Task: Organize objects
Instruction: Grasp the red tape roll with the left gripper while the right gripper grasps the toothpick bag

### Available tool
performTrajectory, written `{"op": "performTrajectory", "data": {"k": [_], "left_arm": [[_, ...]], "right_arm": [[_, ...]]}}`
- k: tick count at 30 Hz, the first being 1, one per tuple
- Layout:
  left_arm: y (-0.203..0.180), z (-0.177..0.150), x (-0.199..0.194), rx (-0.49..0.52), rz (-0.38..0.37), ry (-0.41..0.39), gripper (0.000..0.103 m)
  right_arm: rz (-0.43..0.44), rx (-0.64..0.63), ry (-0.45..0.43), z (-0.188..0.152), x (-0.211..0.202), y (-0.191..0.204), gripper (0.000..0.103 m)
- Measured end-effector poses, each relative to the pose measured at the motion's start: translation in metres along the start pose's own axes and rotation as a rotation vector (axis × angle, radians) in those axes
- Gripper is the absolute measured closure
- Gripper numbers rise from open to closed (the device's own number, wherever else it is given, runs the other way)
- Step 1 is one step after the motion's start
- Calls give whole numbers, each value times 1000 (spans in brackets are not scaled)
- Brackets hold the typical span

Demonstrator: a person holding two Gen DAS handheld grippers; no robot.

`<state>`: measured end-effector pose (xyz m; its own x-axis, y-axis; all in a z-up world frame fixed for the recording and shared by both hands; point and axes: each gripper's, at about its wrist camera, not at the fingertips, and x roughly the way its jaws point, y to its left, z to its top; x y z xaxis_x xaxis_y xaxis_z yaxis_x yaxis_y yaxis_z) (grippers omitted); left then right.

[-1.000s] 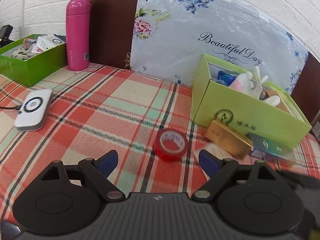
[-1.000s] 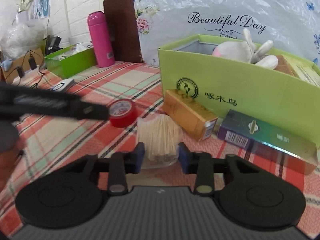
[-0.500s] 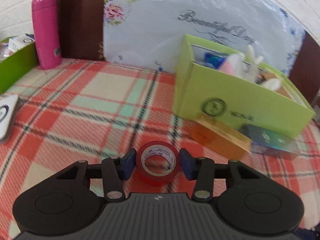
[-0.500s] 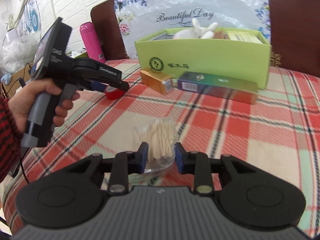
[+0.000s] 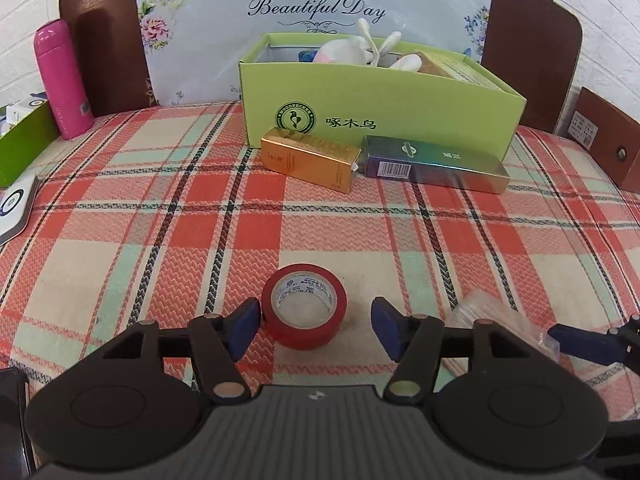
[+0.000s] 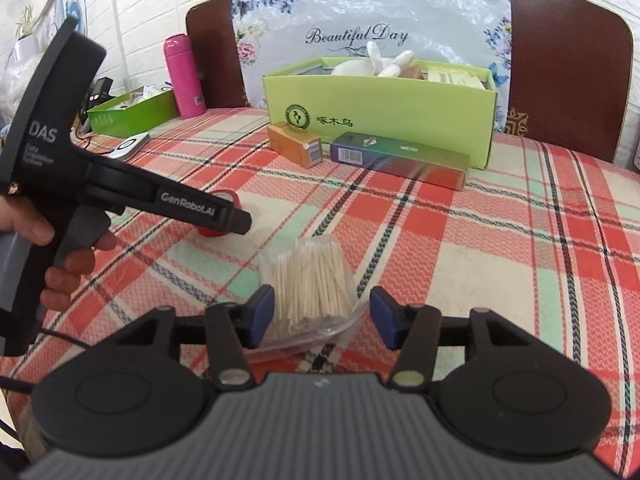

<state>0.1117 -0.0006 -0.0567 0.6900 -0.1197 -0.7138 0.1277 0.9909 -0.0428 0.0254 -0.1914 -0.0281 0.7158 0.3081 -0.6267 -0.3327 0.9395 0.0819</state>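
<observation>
A red tape roll (image 5: 304, 312) lies flat on the plaid tablecloth between the fingers of my left gripper (image 5: 316, 330). Its jaws are opening: the left pad sits close beside the roll and the right pad stands well apart. A clear bag of toothpicks (image 6: 312, 280) lies on the cloth between the fingers of my right gripper (image 6: 322, 318), whose jaws are also opening and no longer press it. The right wrist view shows the left gripper (image 6: 236, 220) from the side, held by a hand, half hiding the tape roll (image 6: 224, 196).
A light green box (image 5: 380, 92) with a plush toy stands at the back. A gold carton (image 5: 312, 158) and a purple carton (image 5: 432, 164) lie in front of it. A pink bottle (image 5: 62, 80), a green tray (image 5: 20, 140) and a white device (image 5: 16, 204) are on the left.
My left gripper closed on the tape roll, drew it back from the green box, then parted its jaws. My right gripper carried the toothpick bag away from the box and let go.
</observation>
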Motion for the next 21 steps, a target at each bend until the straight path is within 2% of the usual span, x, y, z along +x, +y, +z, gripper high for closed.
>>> {"op": "performTrajectory", "data": {"k": [6,11,18,21], "left_arm": [[7,-2,-5,-27,25,3,39],[28,-6,-12,-82,16,10,35],[21,3,-7,-40,25,-10,35],[19,5,-3,-31,0,-9,35]], "right_arm": [[-3,-10,9,-3,4,3,49],[8,5,9,-2,3,-1,49],[16,-17,9,2,11,5,48],[16,-20,9,2,13,5,48]]}}
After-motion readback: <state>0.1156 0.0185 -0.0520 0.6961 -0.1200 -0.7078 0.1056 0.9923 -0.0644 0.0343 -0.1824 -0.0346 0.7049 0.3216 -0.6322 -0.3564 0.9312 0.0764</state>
